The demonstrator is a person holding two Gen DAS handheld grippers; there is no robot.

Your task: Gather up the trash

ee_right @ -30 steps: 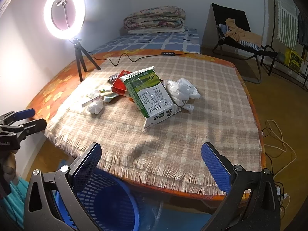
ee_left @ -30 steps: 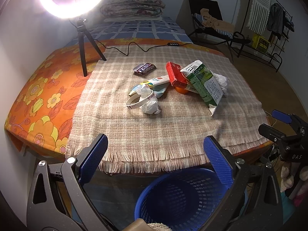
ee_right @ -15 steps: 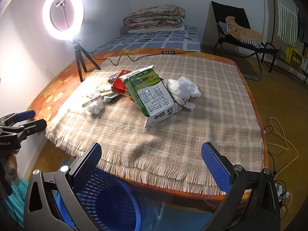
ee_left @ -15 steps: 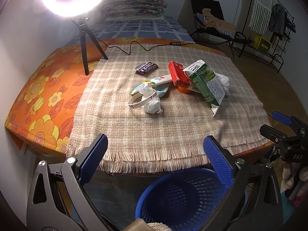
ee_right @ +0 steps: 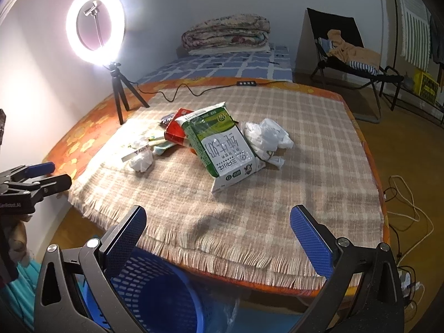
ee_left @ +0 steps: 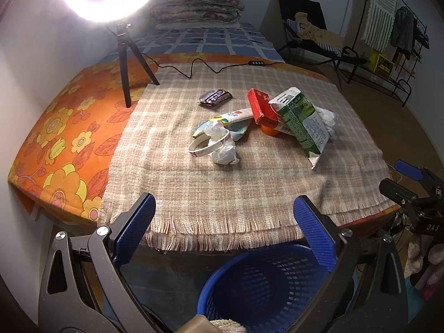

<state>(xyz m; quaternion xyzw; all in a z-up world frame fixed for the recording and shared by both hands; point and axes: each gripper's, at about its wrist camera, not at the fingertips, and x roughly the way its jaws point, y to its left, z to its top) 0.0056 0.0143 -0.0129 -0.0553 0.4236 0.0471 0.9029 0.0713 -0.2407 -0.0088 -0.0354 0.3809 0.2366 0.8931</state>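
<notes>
Both the left gripper [ee_left: 222, 233] and right gripper [ee_right: 219, 236] were spread, empty. The milk carton [ee_right: 222, 144] hid most of the orange [ee_left: 268, 130]; the blue basket [ee_left: 263, 285] was cut off below the bench [ee_left: 222, 194].

lit ring light [ee_right: 95, 25] on a tripod at the bench's [ee_right: 319, 127] far left corner; bed [ee_right: 230, 65] with folded quilt [ee_right: 226, 32] behind, folding chair [ee_right: 344, 44] right, wood floor [ee_right: 402, 144].

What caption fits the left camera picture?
Open left gripper above a blue bin, facing trash like a milk carton on the table.
</notes>
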